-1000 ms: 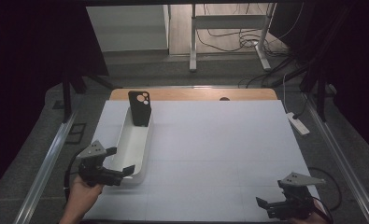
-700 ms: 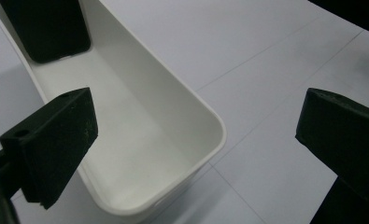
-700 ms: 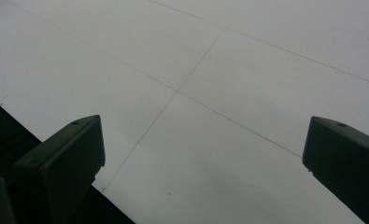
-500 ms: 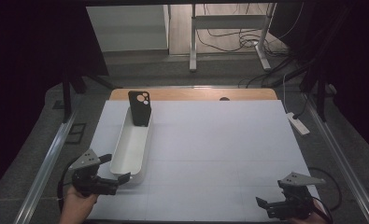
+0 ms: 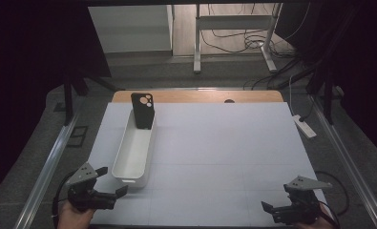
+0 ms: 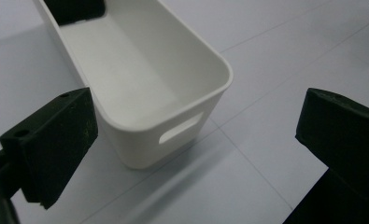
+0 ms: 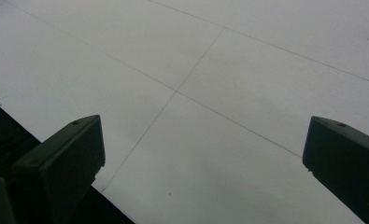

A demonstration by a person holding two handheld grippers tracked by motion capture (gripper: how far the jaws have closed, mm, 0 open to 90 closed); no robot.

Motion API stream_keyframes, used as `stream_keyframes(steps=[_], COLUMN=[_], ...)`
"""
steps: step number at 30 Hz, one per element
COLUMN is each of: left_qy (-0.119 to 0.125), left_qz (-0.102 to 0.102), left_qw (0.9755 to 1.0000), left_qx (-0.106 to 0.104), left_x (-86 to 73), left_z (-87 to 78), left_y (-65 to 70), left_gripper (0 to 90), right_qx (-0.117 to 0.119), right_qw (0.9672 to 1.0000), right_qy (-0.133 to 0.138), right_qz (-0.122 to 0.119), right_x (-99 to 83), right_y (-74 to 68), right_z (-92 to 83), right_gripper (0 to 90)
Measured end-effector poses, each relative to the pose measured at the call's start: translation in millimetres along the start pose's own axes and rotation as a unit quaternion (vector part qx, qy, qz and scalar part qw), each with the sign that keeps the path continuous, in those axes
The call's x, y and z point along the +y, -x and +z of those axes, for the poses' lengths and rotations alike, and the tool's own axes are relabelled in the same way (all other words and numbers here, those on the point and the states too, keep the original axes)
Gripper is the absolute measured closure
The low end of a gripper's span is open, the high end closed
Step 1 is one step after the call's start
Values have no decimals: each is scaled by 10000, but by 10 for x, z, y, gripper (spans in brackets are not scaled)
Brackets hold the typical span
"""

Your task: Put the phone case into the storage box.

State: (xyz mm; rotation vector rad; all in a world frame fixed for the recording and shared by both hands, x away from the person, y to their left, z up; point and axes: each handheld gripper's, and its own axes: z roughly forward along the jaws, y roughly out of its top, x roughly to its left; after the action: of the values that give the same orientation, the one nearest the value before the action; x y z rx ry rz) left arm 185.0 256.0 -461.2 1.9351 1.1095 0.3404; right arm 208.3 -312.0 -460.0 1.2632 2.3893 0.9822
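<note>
- Left gripper (image 5: pixel 110 182) has pulled back off the white bin (image 5: pixel 134 148) toward the table's near-left corner, jaws wide and empty.
- Bin sits released, black phone (image 5: pixel 142 110) leaning upright at its far end; placement looks finished.
- Right gripper (image 5: pixel 271 210) stays parked near-right, jaws wide over bare white mat (image 5: pixel 234 148).

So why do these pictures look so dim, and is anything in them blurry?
High view: light falls on the white table, while the room around it sinks into black. Left gripper view: the white bin is fairly sharp and casts a soft shadow toward the camera, but the close black jaws look soft. Right gripper view: grey, dim sheet, faint crease lines, jaws blurred at the edges.
</note>
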Motion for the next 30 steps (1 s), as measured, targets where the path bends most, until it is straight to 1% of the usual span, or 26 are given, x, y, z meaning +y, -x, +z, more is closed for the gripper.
stream_keyframes(steps=[9, 16, 27, 30], left_qy=[-25, -144, -241, -269], left_qz=[-108, -141, -264, -247], left_qw=[9999, 9997, 9992, 9991], left_qx=[57, 132, 181, 206], left_x=[-114, -195, -305, -320], left_z=[-45, -44, -66, -64], left_y=[-13, -22, -38, -37], left_gripper=[0, 0, 0, 0], right_qx=[-3, 1, -5, 0], right_qw=[10000, 10000, 10000, 10000], right_qy=[-1, 2, -5, -3], right_qz=[3, 13, 16, 22], right_x=[0, -1, 0, -1], right_y=[0, 3, 2, 4], right_z=[0, 0, 1, 1], right_gripper=[0, 0, 0, 0])
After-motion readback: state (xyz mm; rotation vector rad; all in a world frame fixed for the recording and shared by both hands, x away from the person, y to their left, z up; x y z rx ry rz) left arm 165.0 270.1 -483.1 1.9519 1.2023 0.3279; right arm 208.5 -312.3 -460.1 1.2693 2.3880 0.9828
